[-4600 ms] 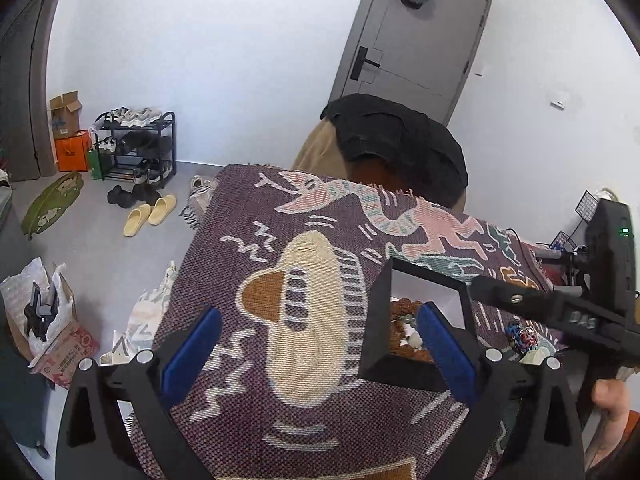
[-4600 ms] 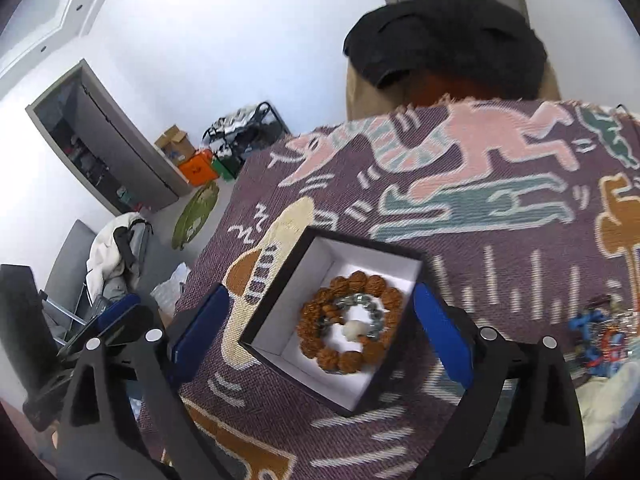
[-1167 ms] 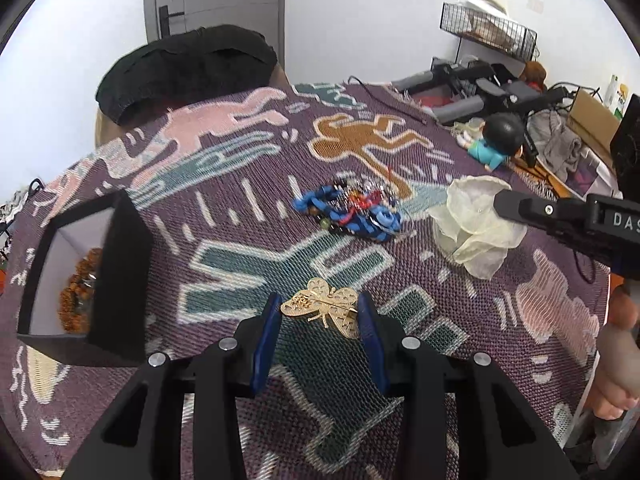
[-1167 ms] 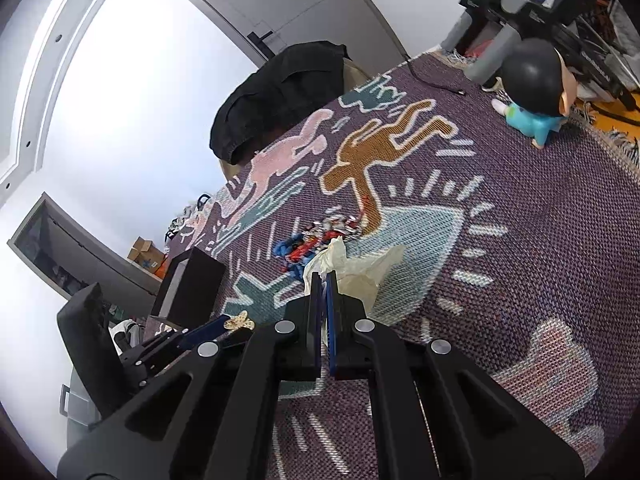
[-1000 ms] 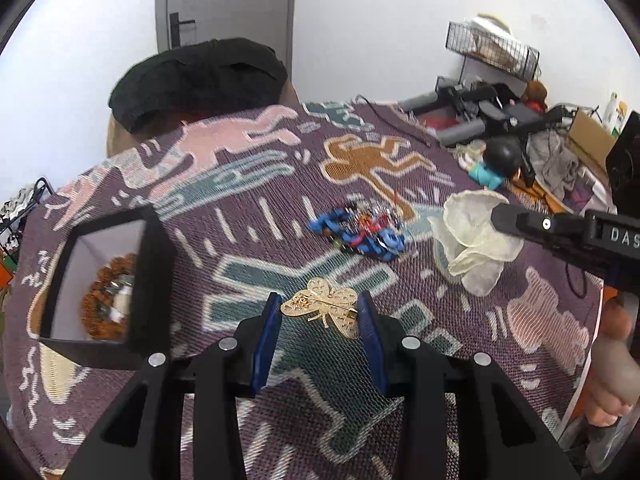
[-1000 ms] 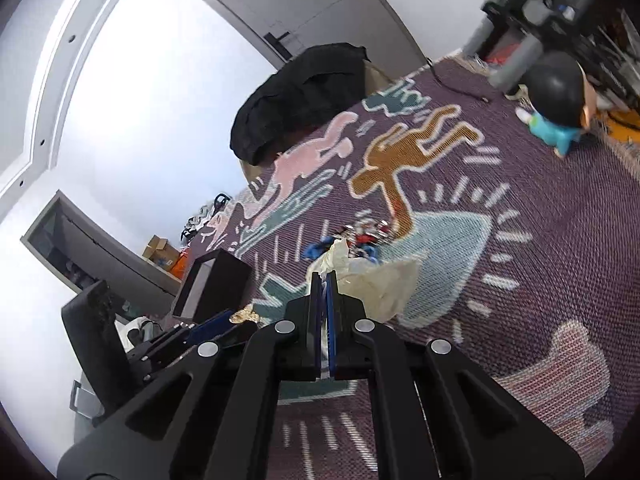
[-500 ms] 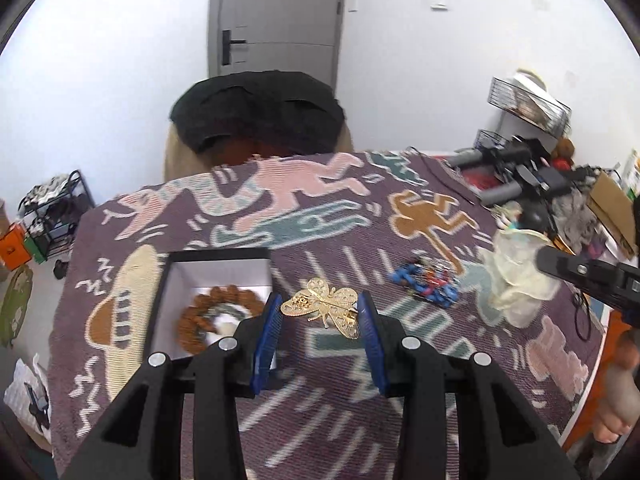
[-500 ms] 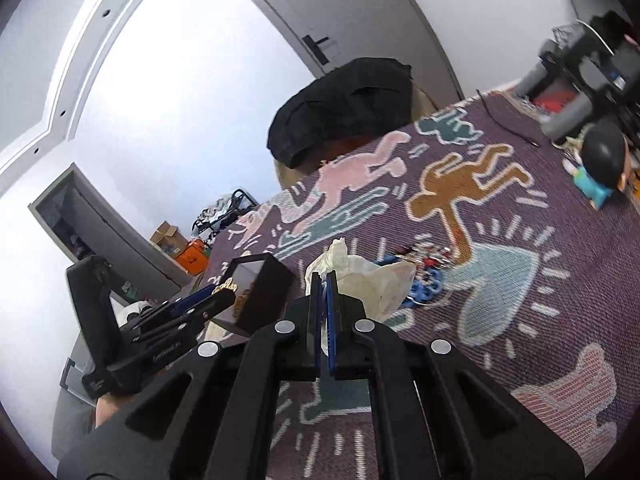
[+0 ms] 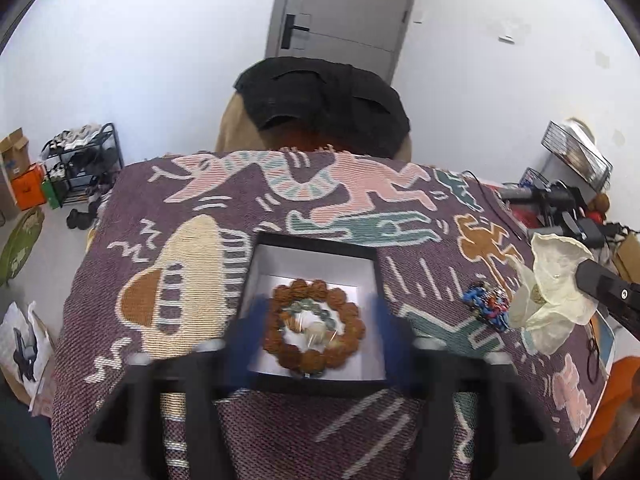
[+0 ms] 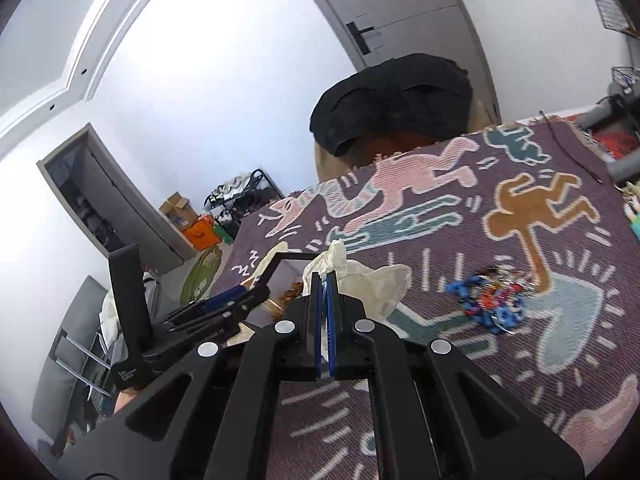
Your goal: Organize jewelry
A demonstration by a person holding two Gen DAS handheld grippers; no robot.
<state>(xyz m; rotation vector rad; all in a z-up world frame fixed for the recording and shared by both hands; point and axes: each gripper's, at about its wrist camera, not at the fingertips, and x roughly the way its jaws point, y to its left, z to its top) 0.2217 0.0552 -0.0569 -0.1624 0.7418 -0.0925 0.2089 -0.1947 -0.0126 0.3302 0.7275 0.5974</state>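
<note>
No longer pinched as half a second back: the gold butterfly brooch [image 9: 320,328], now a faint gilt smear inside the black square cardboard box [image 9: 316,240], within the brown bead bracelet [image 9: 280,338]. Left gripper [image 9: 318,314] sprung apart, blurred, just above. Best lifted straight up, clear of the walls. Right gripper [image 10: 324,280] clenched on the cream gauze pouch [image 10: 376,280]. Farther off, a tangled blue-and-red bead string [image 9: 486,306] on the purple woven blanket [image 9: 400,184].

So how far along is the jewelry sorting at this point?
Done: a brown bead bracelet lies in the black box. In hand: the left gripper hangs open over that box, blurred; the right gripper is shut on a cream cloth. Left: the blue beaded tangle lies loose on the blanket.
</note>
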